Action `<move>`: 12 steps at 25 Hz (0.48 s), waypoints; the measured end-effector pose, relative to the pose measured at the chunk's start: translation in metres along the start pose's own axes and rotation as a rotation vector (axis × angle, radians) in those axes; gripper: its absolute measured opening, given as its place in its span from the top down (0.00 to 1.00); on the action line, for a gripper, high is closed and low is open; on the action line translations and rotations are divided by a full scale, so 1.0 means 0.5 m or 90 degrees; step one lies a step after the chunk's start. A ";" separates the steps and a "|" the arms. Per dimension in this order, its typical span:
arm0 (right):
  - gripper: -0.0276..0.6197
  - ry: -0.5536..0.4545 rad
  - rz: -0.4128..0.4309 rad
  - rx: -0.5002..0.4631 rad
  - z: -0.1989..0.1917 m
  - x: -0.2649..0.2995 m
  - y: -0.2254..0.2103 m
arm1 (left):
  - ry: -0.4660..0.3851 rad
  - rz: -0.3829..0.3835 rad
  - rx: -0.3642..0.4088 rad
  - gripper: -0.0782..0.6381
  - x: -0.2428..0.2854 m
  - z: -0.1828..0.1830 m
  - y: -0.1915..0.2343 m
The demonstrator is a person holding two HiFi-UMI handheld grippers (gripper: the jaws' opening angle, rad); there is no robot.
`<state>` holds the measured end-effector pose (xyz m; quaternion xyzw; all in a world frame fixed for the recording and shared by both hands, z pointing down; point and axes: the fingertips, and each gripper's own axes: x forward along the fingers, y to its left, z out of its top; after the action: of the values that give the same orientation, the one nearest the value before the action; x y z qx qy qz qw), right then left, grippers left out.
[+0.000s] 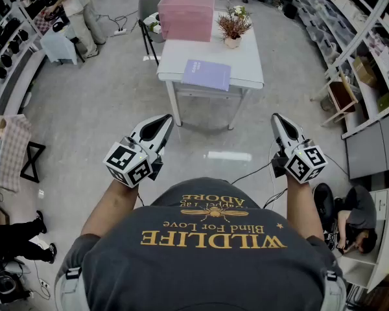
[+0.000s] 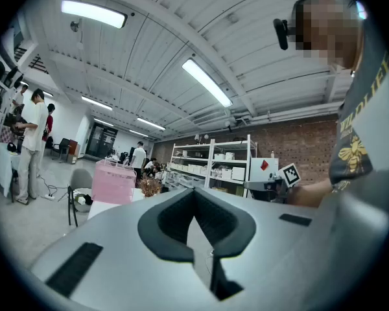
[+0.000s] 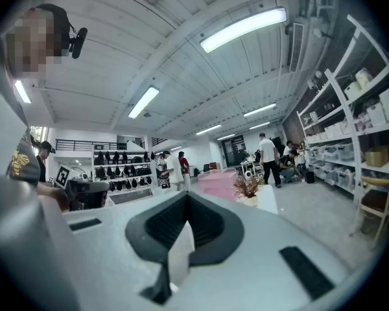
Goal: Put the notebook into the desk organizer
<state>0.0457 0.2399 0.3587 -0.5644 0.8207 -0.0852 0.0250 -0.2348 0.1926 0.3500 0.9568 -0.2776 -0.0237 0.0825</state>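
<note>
A lilac notebook (image 1: pixel 207 74) lies at the near edge of a white table (image 1: pixel 246 60) ahead of me. Behind it stands the pink translucent desk organizer (image 1: pixel 186 15), also seen small in the left gripper view (image 2: pixel 114 182) and the right gripper view (image 3: pixel 219 182). My left gripper (image 1: pixel 165 120) and right gripper (image 1: pixel 276 118) are held up in front of my chest, well short of the table, pointing toward it. Both have their jaws shut with nothing between them.
A potted dried plant (image 1: pixel 233 26) sits on the table right of the organizer. A grey chair (image 1: pixel 146 13) stands at the table's left. Shelving (image 1: pixel 350 37) lines the right side, a rack of goods the left. People stand nearby, and one crouches at lower right (image 1: pixel 354 218).
</note>
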 end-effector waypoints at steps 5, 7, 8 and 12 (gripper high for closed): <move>0.96 0.004 -0.001 -0.002 0.001 -0.009 0.006 | 0.000 -0.001 -0.001 0.89 -0.007 0.003 -0.007; 0.96 0.007 -0.002 -0.004 0.000 -0.011 0.008 | -0.001 -0.001 -0.001 0.89 -0.008 0.003 -0.006; 0.96 0.008 -0.002 -0.005 0.000 -0.012 0.008 | -0.001 -0.001 -0.001 0.89 -0.008 0.004 -0.006; 0.96 0.006 -0.001 0.005 0.000 -0.013 0.009 | -0.003 -0.005 -0.001 0.89 -0.011 0.001 -0.005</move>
<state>0.0439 0.2475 0.3574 -0.5644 0.8202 -0.0911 0.0234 -0.2382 0.1973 0.3490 0.9578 -0.2741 -0.0263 0.0828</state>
